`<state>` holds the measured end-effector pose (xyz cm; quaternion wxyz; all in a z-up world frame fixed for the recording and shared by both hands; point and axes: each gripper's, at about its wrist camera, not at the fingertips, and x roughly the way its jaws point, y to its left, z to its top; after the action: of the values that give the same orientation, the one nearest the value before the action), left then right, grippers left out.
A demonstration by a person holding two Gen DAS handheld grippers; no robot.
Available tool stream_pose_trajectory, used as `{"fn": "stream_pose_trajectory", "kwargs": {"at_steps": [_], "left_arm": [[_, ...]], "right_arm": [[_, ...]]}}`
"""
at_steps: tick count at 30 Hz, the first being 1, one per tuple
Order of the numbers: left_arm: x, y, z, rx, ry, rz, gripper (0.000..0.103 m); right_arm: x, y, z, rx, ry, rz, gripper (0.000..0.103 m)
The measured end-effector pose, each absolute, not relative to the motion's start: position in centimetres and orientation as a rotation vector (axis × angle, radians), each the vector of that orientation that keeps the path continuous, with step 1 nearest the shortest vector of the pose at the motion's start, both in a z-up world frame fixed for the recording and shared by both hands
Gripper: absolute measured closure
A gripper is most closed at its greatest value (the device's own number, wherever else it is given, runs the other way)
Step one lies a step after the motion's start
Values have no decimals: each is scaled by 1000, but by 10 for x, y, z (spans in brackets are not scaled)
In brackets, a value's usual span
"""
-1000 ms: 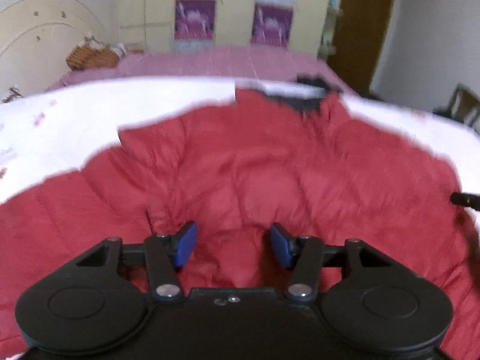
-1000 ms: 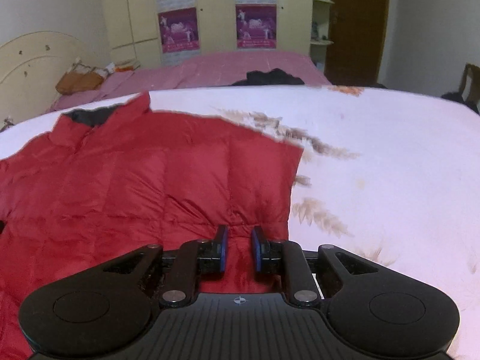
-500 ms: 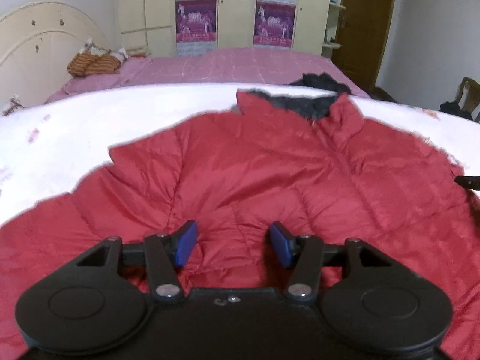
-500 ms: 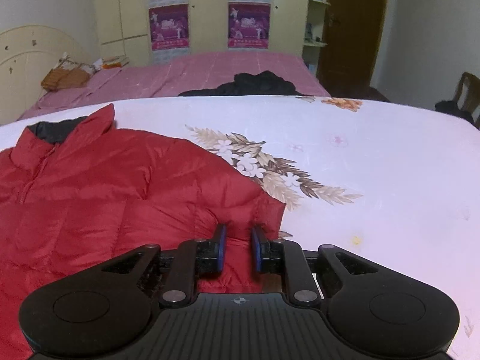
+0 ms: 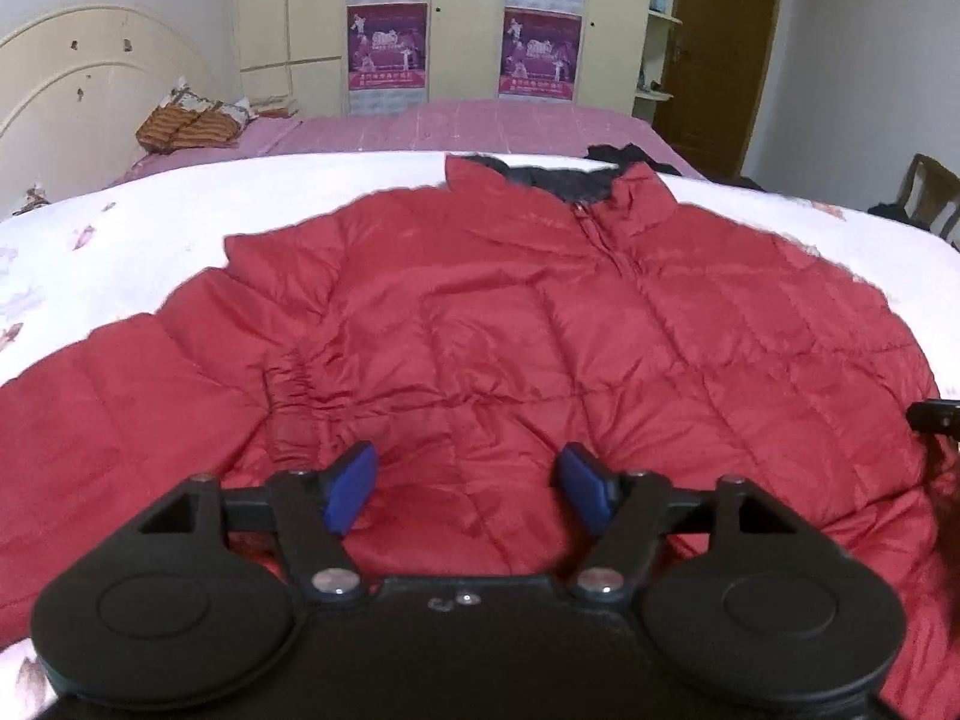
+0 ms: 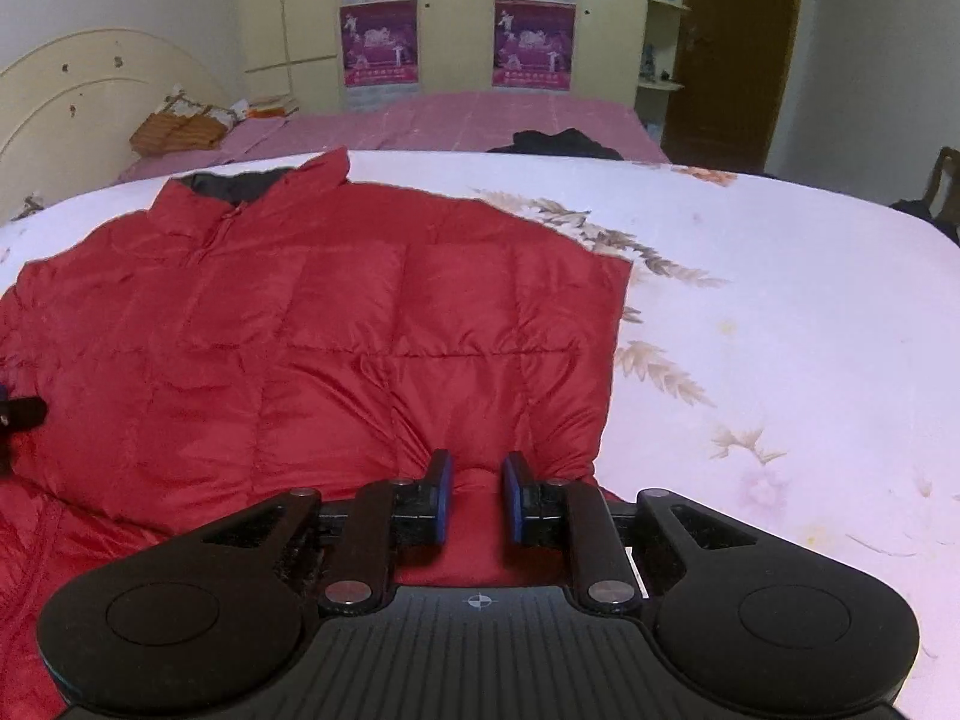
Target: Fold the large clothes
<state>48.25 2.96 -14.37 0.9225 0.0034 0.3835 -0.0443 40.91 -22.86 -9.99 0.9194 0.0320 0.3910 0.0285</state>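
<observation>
A red quilted jacket lies spread on the bed, front up, zipped, with its dark-lined collar at the far end. My left gripper hovers over the jacket's lower middle. Its jaws are opening and stand wide, with fabric lying below them but not pinched. In the right wrist view the jacket fills the left half. My right gripper is shut on a fold of red fabric near the jacket's right edge. The tip of each gripper shows at the edge of the other's view.
The jacket rests on a white floral sheet with bare sheet to its right. Beyond is a pink bed with a dark garment and striped cushions. A wooden chair stands at the far right.
My left gripper's jaws have spread wider above the jacket. The right gripper kept its pinch on the fabric and shifted sideways with it, and the jacket's right side now lies flatter.
</observation>
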Motion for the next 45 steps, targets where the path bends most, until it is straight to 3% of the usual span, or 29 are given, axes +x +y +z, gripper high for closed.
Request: {"fn": "stream_pose_trajectory", "kwargs": {"at_steps": [8, 15, 17, 18, 19, 20, 24, 29, 31, 32, 37, 45], "left_arm": [[476, 34, -146, 15, 801, -103, 33], [461, 45, -131, -2, 781, -108, 30], [455, 49, -125, 2, 767, -83, 8], [450, 53, -121, 1, 748, -63, 6], [443, 60, -117, -12, 731, -52, 5], [438, 67, -113, -30, 725, -47, 5], [406, 112, -108, -87, 709, 42, 5], [341, 194, -115, -224, 721, 255, 25], [313, 228, -116, -304, 707, 349, 29], [298, 246, -117, -364, 687, 398, 33], [232, 325, -132, -822, 530, 585, 36], [228, 363, -152, -1058, 285, 660, 39]], "right_arm": [[404, -222, -104, 31, 864, 55, 86], [378, -225, -75, 94, 780, 54, 86], [373, -224, -68, 113, 758, 46, 85], [370, -223, -64, 115, 746, 34, 55], [366, -222, -59, 115, 719, 15, 8], [361, -221, -54, 112, 672, 11, 3], [354, -211, -44, 80, 647, 22, 3], [353, -202, -46, 80, 643, 8, 5], [354, -197, -49, 76, 663, 11, 19], [355, -194, -51, 78, 673, 15, 19], [357, -177, -56, 74, 694, 56, 19], [362, -153, -55, 62, 686, 81, 19]]}}
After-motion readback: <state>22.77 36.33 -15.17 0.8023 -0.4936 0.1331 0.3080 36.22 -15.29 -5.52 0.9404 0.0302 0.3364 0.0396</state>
